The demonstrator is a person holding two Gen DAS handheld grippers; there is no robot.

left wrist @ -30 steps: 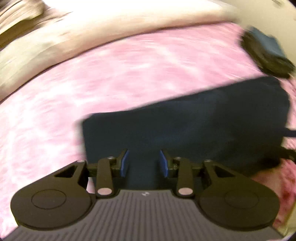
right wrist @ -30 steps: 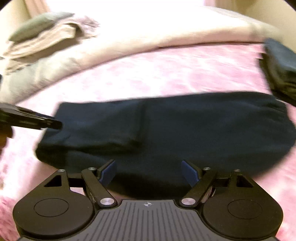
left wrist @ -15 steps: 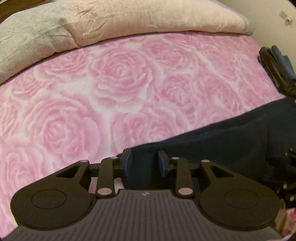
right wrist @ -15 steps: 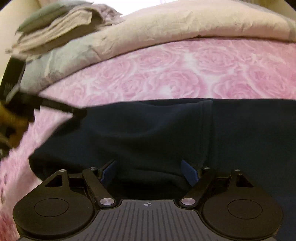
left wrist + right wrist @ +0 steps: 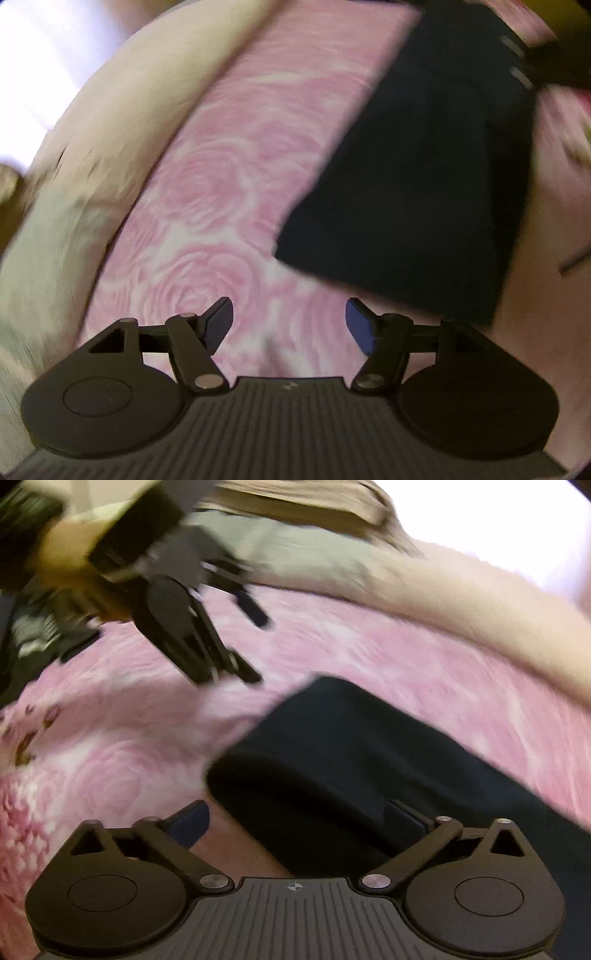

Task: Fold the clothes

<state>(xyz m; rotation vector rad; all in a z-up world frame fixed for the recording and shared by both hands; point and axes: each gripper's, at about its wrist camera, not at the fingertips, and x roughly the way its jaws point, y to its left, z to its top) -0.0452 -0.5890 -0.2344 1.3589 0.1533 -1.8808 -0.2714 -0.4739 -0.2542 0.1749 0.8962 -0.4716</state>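
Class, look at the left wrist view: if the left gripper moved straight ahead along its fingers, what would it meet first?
Probably the pink rose-print blanket. The left gripper is open with nothing between its fingers, and only blanket lies ahead. The dark garment sits off to the right of that line. Depth is unclear because the view is blurred.

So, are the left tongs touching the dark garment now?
Apart. In the left wrist view the left tongs are open over pink blanket; the dark garment lies beyond them.

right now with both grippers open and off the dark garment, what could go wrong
1. The folded dark garment bulges at its near rounded edge, so the fold may spring open.
2. The right gripper hangs low over that edge and may snag it.
3. The left gripper is over the pink blanket, too far to steady it.
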